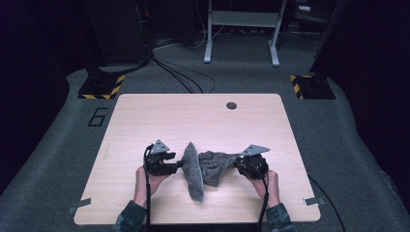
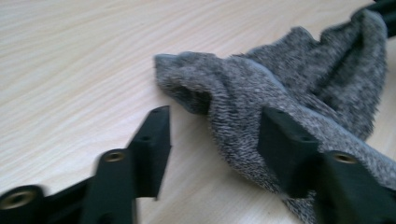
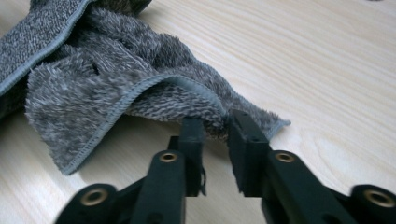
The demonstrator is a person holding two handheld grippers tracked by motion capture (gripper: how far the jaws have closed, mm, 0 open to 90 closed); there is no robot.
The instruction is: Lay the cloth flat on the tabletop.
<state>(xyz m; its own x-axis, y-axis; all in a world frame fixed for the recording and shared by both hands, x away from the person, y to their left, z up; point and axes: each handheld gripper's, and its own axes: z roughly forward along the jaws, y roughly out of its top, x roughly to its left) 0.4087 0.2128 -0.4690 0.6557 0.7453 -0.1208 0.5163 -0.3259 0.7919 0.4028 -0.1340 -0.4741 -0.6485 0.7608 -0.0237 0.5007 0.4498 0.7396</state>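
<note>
Left gripper (image 2: 212, 140) has its jaws spread wide, one on bare wood and the other lying over the grey terry cloth (image 2: 289, 107) without pinching it, so it has no hold. Right gripper (image 3: 215, 140) has its jaws parted by a narrow gap at the cloth's hemmed edge; the hem sits at the tips, but the pads do not look pressed on it. On the high view the cloth (image 1: 203, 169) lies bunched near the front middle of the wooden table (image 1: 145, 111), between left gripper (image 1: 178, 165) and right gripper (image 1: 237, 163). It looks light, limp and fluffy: it should sag and fold when lifted, and the pile may slip from a shallow pinch. Its stitched hem or a corner would be the surest place to grip. No container stands on the table.
</note>
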